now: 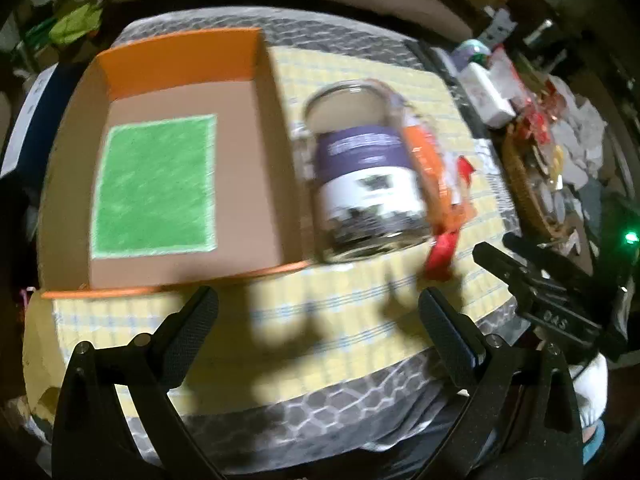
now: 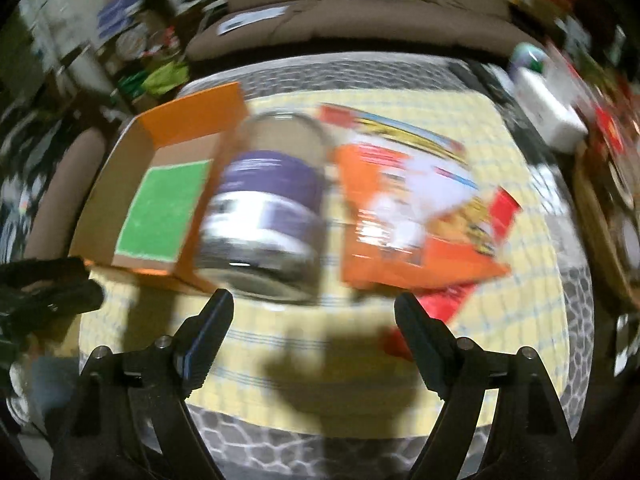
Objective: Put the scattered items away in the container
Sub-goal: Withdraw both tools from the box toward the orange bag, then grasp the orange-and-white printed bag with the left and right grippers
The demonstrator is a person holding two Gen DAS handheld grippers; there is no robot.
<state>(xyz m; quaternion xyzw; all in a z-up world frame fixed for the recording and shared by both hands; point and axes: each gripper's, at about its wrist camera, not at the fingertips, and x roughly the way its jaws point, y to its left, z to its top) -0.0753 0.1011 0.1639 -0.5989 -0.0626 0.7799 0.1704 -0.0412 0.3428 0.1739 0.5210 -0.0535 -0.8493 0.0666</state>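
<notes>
Left hand-held gripper [image 1: 318, 316] tilted downward, spread wide, empty, right hand-held gripper [image 2: 314, 316] likewise, jar [image 1: 364, 176] beside box [image 1: 180, 60].

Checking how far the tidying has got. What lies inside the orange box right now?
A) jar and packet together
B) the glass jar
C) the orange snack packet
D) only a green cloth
D: only the green cloth lies flat in the orange box; the glass jar and the orange snack packet sit outside on the yellow mat.
</notes>
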